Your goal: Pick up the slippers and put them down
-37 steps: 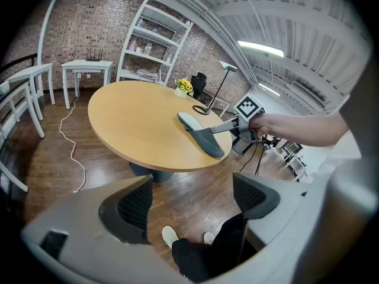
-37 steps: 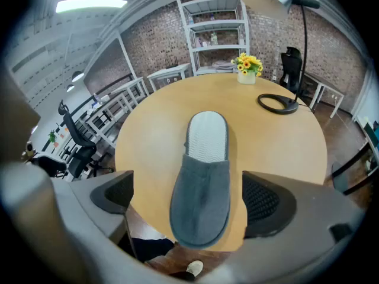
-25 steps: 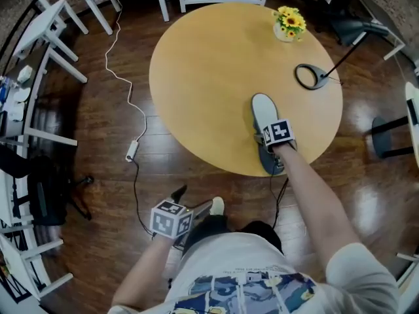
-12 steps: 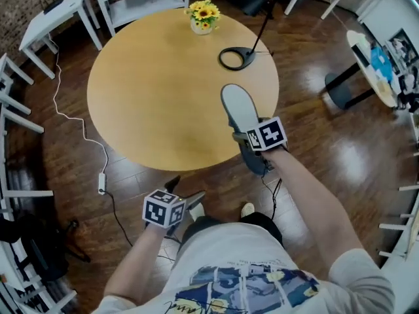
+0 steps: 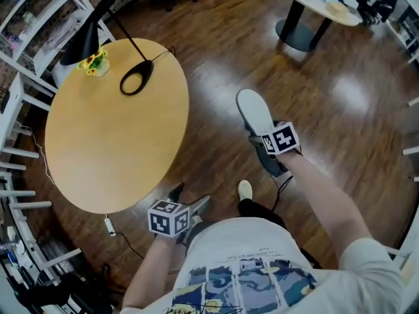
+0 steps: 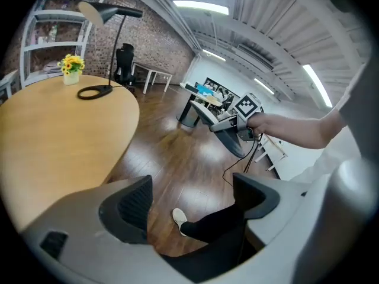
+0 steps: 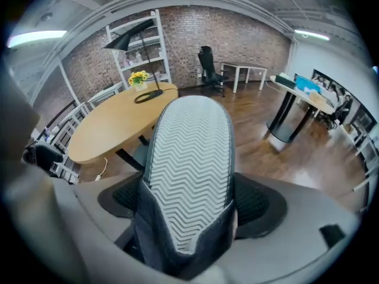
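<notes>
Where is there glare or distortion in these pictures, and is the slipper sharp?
Head view: pale glare patches lie on the wooden floor, right of the slipper. Right gripper view: the slipper's zigzag sole is sharp, but the room curves towards dark corners. Left gripper view: the ceiling light strip is blown out, with the same curving.

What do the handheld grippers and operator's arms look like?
The left gripper and right gripper: grey bodies, dark ribbed pads, each a white cube with black square markers. Black cable off the right one. White printed T-shirt, short sleeves.

Head view steeply down; gripper views level; slipper (image 5: 255, 113), table (image 5: 111, 142) shared.
</notes>
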`<state>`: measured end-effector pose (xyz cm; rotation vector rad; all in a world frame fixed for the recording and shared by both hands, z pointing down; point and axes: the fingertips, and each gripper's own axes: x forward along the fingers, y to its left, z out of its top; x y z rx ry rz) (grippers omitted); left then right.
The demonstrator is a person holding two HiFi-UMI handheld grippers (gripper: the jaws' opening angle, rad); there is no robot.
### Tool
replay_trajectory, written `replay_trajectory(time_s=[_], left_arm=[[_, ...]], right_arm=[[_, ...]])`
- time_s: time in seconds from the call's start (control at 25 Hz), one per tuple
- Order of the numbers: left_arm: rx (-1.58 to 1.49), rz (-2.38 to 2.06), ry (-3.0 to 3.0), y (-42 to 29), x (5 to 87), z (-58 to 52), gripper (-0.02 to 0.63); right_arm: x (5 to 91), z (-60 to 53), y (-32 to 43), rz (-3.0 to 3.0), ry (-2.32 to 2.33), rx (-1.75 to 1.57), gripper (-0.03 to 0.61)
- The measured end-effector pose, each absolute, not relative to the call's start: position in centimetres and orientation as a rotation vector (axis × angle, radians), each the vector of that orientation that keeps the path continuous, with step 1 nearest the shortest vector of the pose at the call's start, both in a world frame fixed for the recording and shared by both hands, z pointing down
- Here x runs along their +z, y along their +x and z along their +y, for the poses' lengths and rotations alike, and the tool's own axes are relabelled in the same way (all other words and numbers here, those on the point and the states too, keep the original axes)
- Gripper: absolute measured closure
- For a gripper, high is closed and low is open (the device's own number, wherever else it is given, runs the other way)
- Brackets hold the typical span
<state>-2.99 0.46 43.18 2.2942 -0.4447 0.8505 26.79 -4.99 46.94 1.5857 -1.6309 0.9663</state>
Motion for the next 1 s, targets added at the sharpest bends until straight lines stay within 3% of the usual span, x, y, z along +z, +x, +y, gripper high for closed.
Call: replay_trajectory(time_s=[0.2, 0.44, 0.76, 0.88, 1.0], left_arm=[[1.02, -0.351, 2.252, 12.5, 49.3, 2.4, 0.187], [1.131, -0.187, 2.231, 24.6, 65.3, 4.6, 0.187], [1.234, -0.155, 2.19, 29.5, 97.0, 2.7, 0.187], [1.237, -0.102, 2.181, 30.2, 105.0, 3.3, 0.187], [1.233, -0.086, 2.171, 30.4, 108.7, 3.8, 0.187]], right_arm=[[59.5, 0.5, 44.8, -1.466, 1.735, 1.182, 0.087], [84.0, 1.1, 54.7, -1.358, 1.741, 1.25, 0.089], [124.7, 0.0, 56.6, -1.301, 1.692, 1.331, 0.089], [134.2, 0.0, 56.4, -1.273, 1.675, 1.332, 0.089], [138.5, 0.5, 55.5, -1.262, 1.638, 1.345, 0.087]])
